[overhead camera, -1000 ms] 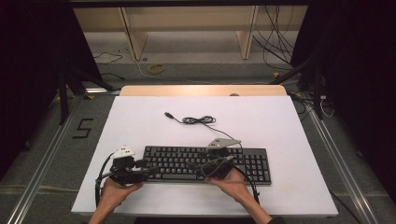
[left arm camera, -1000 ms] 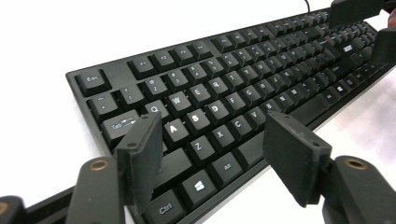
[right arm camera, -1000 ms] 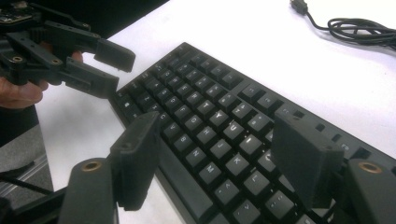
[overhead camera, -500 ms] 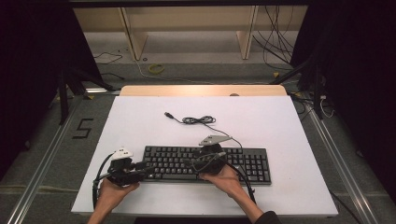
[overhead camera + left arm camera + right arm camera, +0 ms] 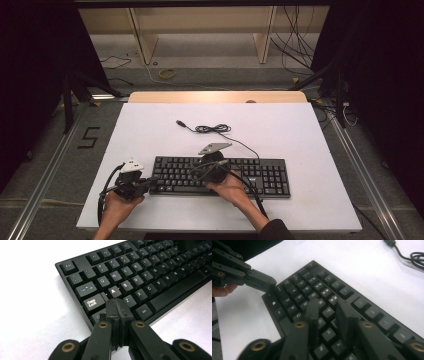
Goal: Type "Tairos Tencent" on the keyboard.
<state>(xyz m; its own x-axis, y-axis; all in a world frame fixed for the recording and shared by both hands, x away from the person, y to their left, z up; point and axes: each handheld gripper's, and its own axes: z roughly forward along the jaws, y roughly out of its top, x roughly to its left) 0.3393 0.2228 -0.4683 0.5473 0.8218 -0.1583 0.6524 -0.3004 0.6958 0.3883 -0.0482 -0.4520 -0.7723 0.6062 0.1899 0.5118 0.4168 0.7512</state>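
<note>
1. The white table (image 5: 150, 125) filled the middle of the high view, with a wooden edge strip (image 5: 215, 96) along its top side. No bin, tray or box stood on it, so nothing lay inside anything.
2. The black keyboard (image 5: 260, 175) lay flat in the lower middle of the high view, long side running left to right, near the bottom edge of the table.
3. Its thin black cable (image 5: 212, 129) ran up and left from the top edge of the keyboard to a loose coil – the plug (image 5: 180, 122) lay at the left end, on bare table.
4. The right gripper (image 5: 328, 308) sat over the middle keys, at the centre of the high view. Its jaws had just been closing; they stood a narrow gap apart above the keys, with nothing between them.
5. The left gripper (image 5: 117, 308) lay at the lower left of the high view, at the left end of the keyboard. Its jaws were pressed together, holding nothing, with the tips over the bottom-left keys just below A.
6. Readable keycaps in the left gripper view – "Esc" at the upper left, then "Tab", "Caps Lock", "Alt", and the letters Q, W, E, R, A, S, D, Z, X, C.
7. A dark figure "5" (image 5: 89, 137) was marked on the grey floor, left of the table.
</note>
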